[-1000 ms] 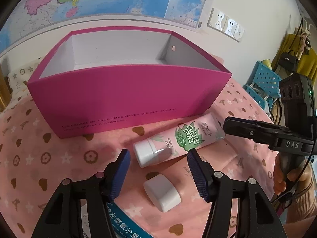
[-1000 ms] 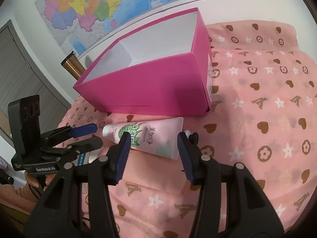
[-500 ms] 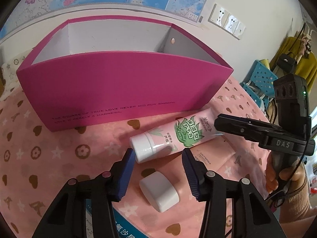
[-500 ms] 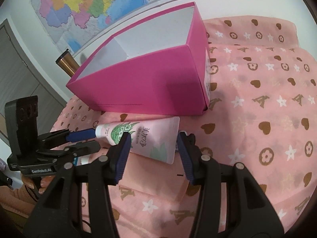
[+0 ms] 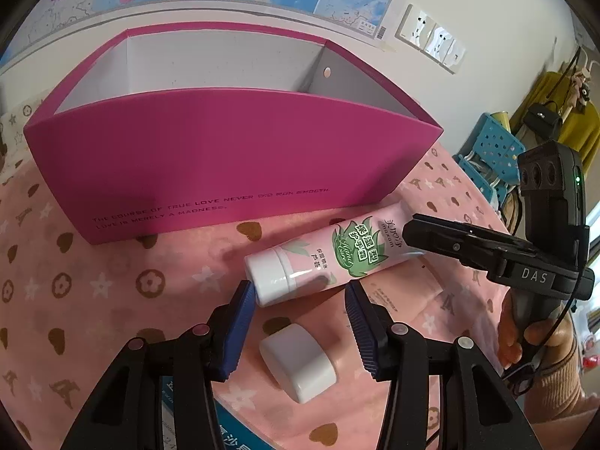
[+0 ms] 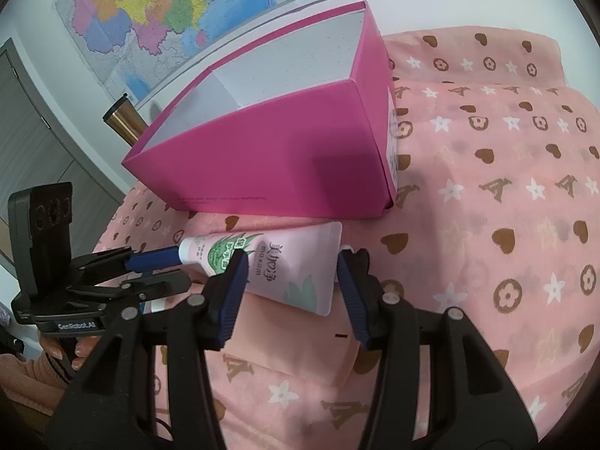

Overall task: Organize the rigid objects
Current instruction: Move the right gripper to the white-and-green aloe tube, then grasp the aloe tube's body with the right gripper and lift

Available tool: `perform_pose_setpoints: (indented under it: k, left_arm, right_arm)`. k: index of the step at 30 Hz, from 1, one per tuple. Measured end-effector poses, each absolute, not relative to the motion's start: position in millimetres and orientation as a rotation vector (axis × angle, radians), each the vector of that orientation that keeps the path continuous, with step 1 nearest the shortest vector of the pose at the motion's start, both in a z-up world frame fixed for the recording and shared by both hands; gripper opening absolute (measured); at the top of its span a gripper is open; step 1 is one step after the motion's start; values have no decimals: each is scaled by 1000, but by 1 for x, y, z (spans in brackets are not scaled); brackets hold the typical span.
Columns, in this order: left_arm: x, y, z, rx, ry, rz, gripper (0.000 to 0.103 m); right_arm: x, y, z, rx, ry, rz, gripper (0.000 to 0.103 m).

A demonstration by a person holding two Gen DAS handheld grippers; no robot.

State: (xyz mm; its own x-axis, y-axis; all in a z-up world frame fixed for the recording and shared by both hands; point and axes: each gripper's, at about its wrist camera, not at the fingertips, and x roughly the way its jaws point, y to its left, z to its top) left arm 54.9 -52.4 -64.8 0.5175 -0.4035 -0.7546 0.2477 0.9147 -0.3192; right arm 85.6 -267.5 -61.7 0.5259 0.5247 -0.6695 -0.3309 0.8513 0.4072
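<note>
A pink hand-cream tube [image 5: 330, 255] with a white cap lies on the pink patterned cloth in front of an empty magenta box [image 5: 225, 165]. My left gripper [image 5: 300, 300] is open around the tube's cap end, its left pad close beside the cap. My right gripper [image 6: 290, 270] is open around the tube's flat end [image 6: 296, 270]. The box also shows in the right wrist view [image 6: 285, 165]. A white rounded cap-like block [image 5: 296, 362] lies on the cloth between my left fingers, nearer than the tube.
A pale pink flat package [image 5: 397, 300] lies under the tube. A blue printed box [image 5: 225, 427] sits at the near edge. A bronze cylinder [image 6: 123, 120] stands behind the magenta box. Blue plastic stools [image 5: 491, 150] stand off the table's right.
Both grippers have moved forward toward the tube, so its cap end and flat end now sit between their open fingers. The tube and box have not moved.
</note>
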Motion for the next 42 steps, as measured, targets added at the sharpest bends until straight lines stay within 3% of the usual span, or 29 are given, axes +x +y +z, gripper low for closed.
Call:
perform_pose_setpoints:
  k: [42]
  left_arm:
    - [37,-59,3,-119,743,-411,50]
  right_arm:
    - [70,-265,0,153,742,503,56]
